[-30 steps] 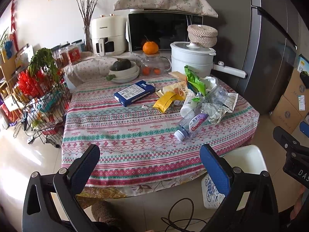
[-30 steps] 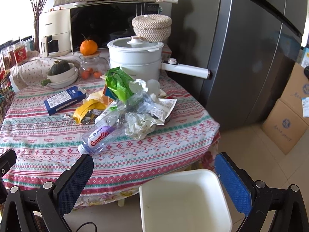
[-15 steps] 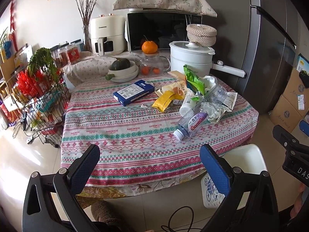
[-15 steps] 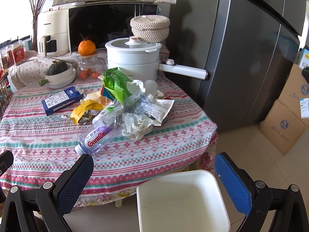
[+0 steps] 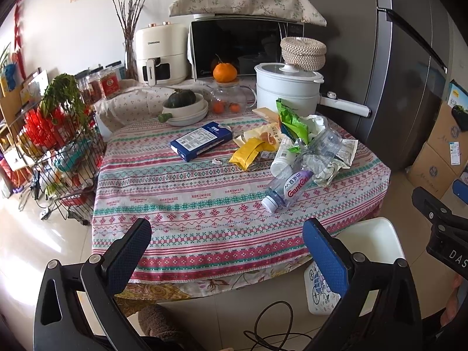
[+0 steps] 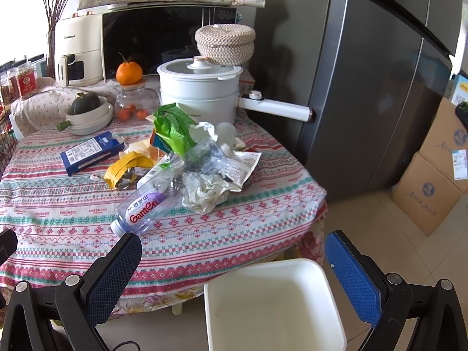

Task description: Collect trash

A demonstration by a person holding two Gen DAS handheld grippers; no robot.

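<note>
change: both views crept a bit closer to the table, nothing picked yet | left gripper (image 5: 226,235) and right gripper (image 6: 232,247) wide open, empty | bottle (image 6: 140,209) just ahead-left of right gripper | bin (image 6: 272,301) right below it

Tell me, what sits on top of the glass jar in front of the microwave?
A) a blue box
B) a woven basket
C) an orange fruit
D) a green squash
C: an orange fruit rests on the lid of the glass jar, while the green squash lies in a bowl and the woven basket sits behind the white pot.
</note>
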